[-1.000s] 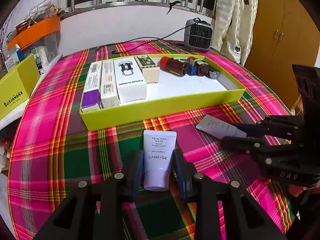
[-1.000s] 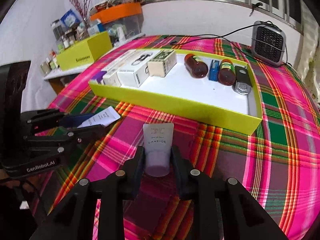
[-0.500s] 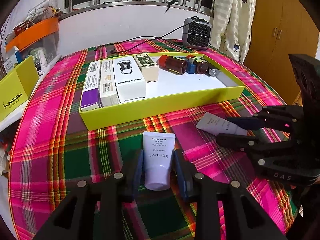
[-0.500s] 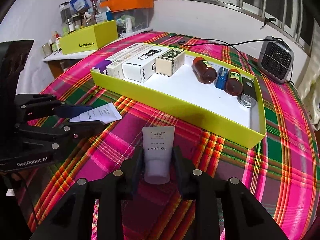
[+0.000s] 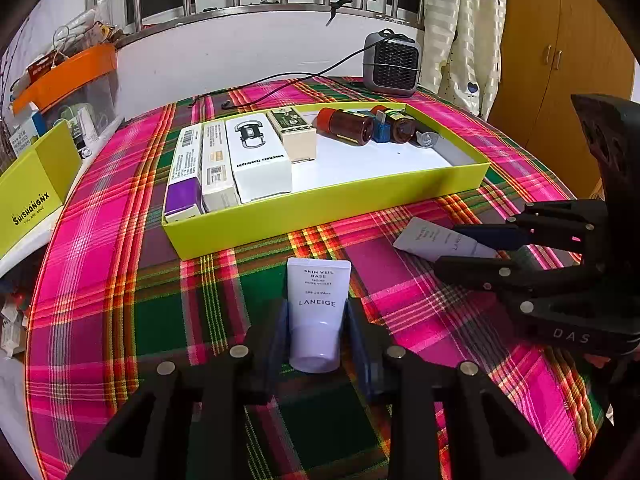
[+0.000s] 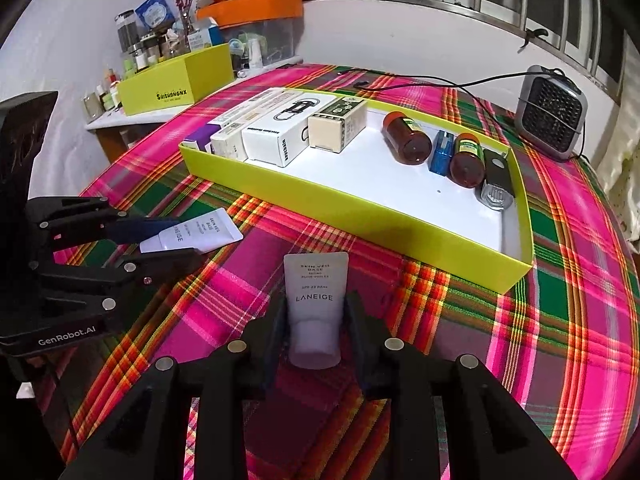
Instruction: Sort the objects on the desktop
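Status: left gripper [image 5: 316, 312] has a lavender LANEIGE tube, call it the left tube [image 5: 318, 300], between its fingers, cap end toward the camera, crimped end pointing at the tray. Blue pads touch both sides of it, and the jaws are closing on it, gap about one tube width. It sits in the lower centre of the left wrist view, over the plaid tablecloth [image 5: 120, 280]; can't tell whether it touches the cloth.

Right gripper [image 6: 316, 308] is the same: the right tube [image 6: 316, 280], same label, is clamped between its pads, jaws narrow and closing. Lower centre of the right wrist view, short of the tray's near wall.

Each gripper shows in the other's view at mid-height by the frame edge, with its tube sticking out past the fingertips.

Yellow-green tray [image 5: 320, 208] lies across mid-frame. Four cartons [image 5: 256, 156] lie side by side at its left end. Two brown bottles [image 5: 346, 124] with a small blue item between them lie at its far right. White floor between is bare. Small grey fan heater [image 5: 390, 64] stands beyond the tray, upper right.
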Motion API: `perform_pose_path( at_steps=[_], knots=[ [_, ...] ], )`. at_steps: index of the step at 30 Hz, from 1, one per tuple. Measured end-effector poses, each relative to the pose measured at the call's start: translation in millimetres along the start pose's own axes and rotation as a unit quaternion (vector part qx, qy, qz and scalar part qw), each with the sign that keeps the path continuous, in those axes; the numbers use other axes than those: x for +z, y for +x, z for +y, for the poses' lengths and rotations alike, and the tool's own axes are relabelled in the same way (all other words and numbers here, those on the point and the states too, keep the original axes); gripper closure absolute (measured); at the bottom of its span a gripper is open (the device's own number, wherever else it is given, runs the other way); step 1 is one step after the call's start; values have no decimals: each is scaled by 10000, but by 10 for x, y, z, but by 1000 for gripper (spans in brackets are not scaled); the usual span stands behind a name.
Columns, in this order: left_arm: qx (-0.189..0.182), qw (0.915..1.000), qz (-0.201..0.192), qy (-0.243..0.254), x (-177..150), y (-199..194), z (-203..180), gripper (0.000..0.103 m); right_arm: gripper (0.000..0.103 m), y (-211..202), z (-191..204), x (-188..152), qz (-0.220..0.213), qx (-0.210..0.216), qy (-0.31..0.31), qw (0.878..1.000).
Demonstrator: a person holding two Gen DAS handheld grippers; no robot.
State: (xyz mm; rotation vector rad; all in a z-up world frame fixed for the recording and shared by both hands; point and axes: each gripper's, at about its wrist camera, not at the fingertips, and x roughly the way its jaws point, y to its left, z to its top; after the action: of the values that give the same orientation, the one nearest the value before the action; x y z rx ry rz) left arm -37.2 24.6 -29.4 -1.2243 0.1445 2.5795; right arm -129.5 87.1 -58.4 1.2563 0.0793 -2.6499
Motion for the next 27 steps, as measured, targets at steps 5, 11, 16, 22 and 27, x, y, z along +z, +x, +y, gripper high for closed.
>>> perform_pose_path(
  at_steps=[5, 11, 16, 22, 27],
  knots=[
    [-53, 9999, -36, -101, -8, -19, 21, 73, 73, -67, -25, -19, -154, 67, 147, 9998],
    [-128, 9997, -158, -123, 11, -95, -7, 73, 73, -174, -97, -47, -352, 227, 435, 9982],
    [-220, 9989, -385, -179, 90, -212, -7, 73, 73, -329, -142, -6, -666, 403, 652, 9948],
    [-323, 9968, -667, -292, 229, -310, 22, 73, 73, -443, -211, 103, -946, 418, 846, 9910],
    [-355, 9953, -781, -446, 381, -282, 94, 73, 73, -416, -278, 216, -999, 377, 958, 9897]
  ],
)
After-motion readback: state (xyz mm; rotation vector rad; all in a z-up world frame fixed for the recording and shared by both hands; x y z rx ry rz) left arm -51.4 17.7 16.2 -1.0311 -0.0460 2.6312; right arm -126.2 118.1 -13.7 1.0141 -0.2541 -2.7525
